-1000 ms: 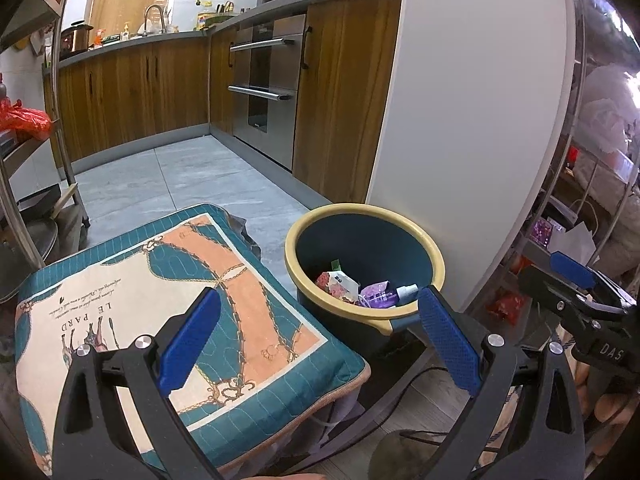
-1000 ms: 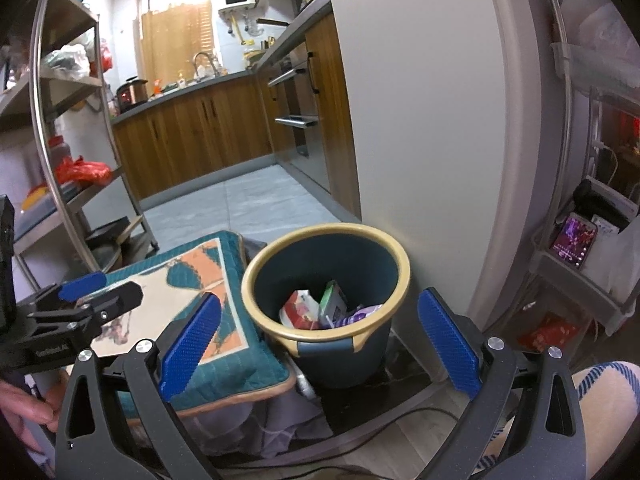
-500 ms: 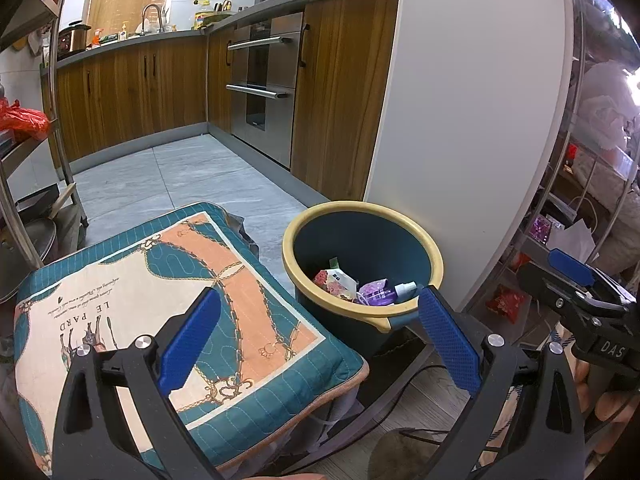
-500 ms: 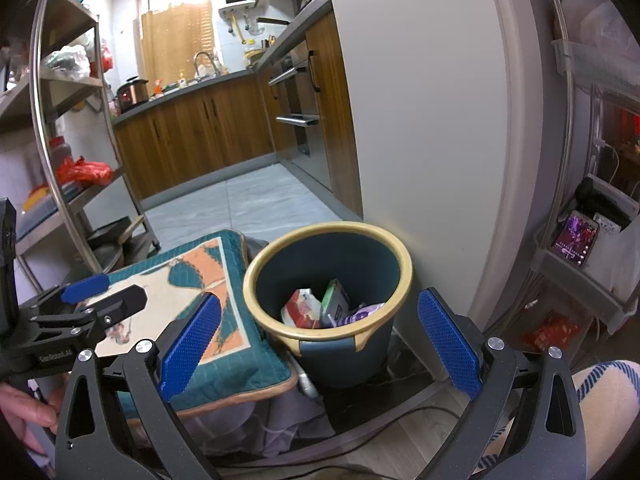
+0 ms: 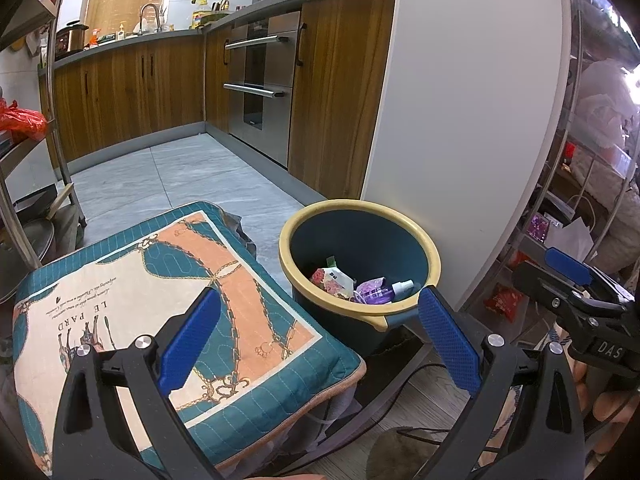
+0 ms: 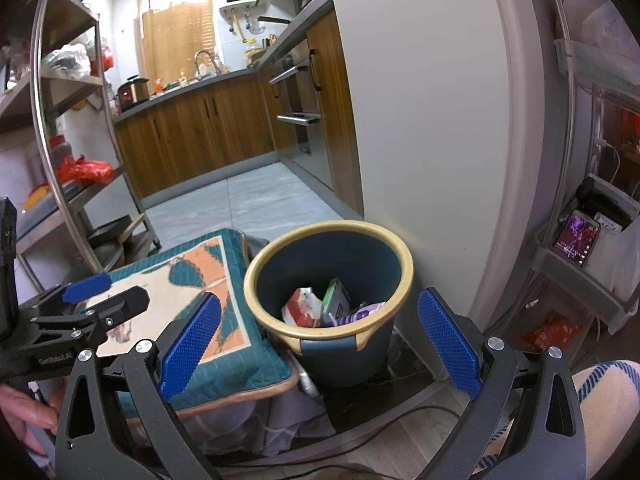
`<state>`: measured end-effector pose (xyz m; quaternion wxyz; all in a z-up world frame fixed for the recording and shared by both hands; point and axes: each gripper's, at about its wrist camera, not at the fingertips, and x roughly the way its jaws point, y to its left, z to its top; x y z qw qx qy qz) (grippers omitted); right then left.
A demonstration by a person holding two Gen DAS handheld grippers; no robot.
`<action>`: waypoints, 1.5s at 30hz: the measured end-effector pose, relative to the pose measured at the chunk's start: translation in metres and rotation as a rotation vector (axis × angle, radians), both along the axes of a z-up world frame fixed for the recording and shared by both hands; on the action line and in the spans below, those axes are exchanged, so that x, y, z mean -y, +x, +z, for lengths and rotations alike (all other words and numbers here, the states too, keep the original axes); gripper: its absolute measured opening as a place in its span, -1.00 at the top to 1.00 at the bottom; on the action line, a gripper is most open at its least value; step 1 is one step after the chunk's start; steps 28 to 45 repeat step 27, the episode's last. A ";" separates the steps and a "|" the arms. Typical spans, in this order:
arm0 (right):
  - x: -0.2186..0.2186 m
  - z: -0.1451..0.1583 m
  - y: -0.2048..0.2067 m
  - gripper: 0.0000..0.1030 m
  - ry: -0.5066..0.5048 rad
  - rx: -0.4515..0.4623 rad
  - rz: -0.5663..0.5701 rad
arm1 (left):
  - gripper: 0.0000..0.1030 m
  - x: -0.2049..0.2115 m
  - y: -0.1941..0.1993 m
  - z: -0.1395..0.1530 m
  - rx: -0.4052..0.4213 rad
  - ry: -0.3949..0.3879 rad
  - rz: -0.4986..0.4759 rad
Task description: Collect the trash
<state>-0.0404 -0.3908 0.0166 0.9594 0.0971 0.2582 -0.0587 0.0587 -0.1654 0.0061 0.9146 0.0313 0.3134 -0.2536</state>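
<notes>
A dark teal trash bin with a yellow rim [image 5: 434,258] [image 6: 404,256] stands on the floor against a white cabinet side. Inside it lie trash wrappers [image 5: 334,282] [image 6: 304,308], a purple pouch [image 5: 374,290] and a green carton [image 6: 338,300]. My left gripper [image 5: 316,338] is open and empty, held over the cushion's near right corner, short of the bin. My right gripper [image 6: 318,338] is open and empty, held in front of the bin. Each gripper shows in the other's view, the right [image 5: 576,284] and the left [image 6: 100,296].
A teal and orange patterned cushion [image 5: 120,280] [image 6: 180,276] lies left of the bin on a low seat. A white cabinet side [image 5: 460,100] rises behind the bin. A metal rack [image 6: 72,160] stands at left, cluttered shelves [image 6: 580,236] at right. Cables [image 6: 400,412] lie on the floor.
Both grippers have shifted only slightly; the bin sits a little higher and farther in the left view. Both stay open and empty.
</notes>
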 end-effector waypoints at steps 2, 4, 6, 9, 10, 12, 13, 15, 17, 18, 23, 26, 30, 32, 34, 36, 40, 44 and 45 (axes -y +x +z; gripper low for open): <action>0.000 0.000 0.000 -0.91 0.000 0.001 0.000 | -0.89 0.000 0.000 0.000 0.002 -0.001 -0.001; 0.000 0.000 0.000 -0.91 0.000 0.001 0.001 | -0.89 0.000 -0.001 0.000 0.002 0.000 -0.002; -0.001 0.000 0.000 -0.91 0.000 0.002 0.001 | -0.89 0.000 0.000 -0.001 0.000 0.000 -0.003; 0.000 0.000 0.000 -0.91 0.000 0.001 0.001 | -0.89 0.000 -0.001 -0.001 -0.002 -0.001 -0.004; -0.001 0.000 0.000 -0.91 0.000 0.001 0.001 | -0.89 0.000 -0.001 -0.001 -0.002 -0.002 -0.005; -0.001 -0.001 0.000 -0.91 -0.001 -0.001 0.002 | -0.89 0.000 -0.001 -0.001 -0.001 -0.007 -0.006; -0.001 -0.001 0.000 -0.91 -0.002 -0.001 0.002 | -0.89 0.001 -0.001 -0.001 0.000 -0.009 -0.008; -0.003 0.000 -0.001 -0.91 -0.001 0.000 0.002 | -0.89 0.001 -0.002 -0.001 0.001 -0.010 -0.013; -0.002 0.000 0.000 -0.91 -0.001 -0.001 0.002 | -0.89 0.001 -0.002 -0.002 0.000 -0.008 -0.014; -0.003 0.000 0.000 -0.91 -0.002 -0.001 0.002 | -0.89 0.001 -0.001 -0.002 -0.002 -0.007 -0.013; -0.003 0.000 0.000 -0.91 0.001 -0.003 0.003 | -0.89 0.002 0.000 -0.002 -0.010 0.000 -0.012; -0.002 -0.001 0.000 -0.91 0.001 -0.004 0.003 | -0.89 0.002 0.000 -0.003 -0.014 0.002 -0.012; -0.002 -0.001 0.000 -0.91 0.002 -0.003 0.003 | -0.89 0.002 0.001 -0.003 -0.014 0.002 -0.012; -0.002 -0.001 0.000 -0.91 0.002 -0.003 0.003 | -0.89 0.002 0.001 -0.003 -0.014 0.002 -0.012; -0.002 -0.001 0.000 -0.91 0.002 -0.003 0.003 | -0.89 0.002 0.001 -0.003 -0.014 0.002 -0.012; -0.002 -0.001 0.000 -0.91 0.002 -0.003 0.003 | -0.89 0.002 0.001 -0.003 -0.014 0.002 -0.012; -0.002 -0.001 0.000 -0.91 0.002 -0.003 0.003 | -0.89 0.002 0.001 -0.003 -0.014 0.002 -0.012; -0.002 -0.001 0.000 -0.91 0.002 -0.003 0.003 | -0.89 0.002 0.001 -0.003 -0.014 0.002 -0.012; -0.002 -0.001 0.000 -0.91 0.002 -0.003 0.003 | -0.89 0.002 0.001 -0.003 -0.014 0.002 -0.012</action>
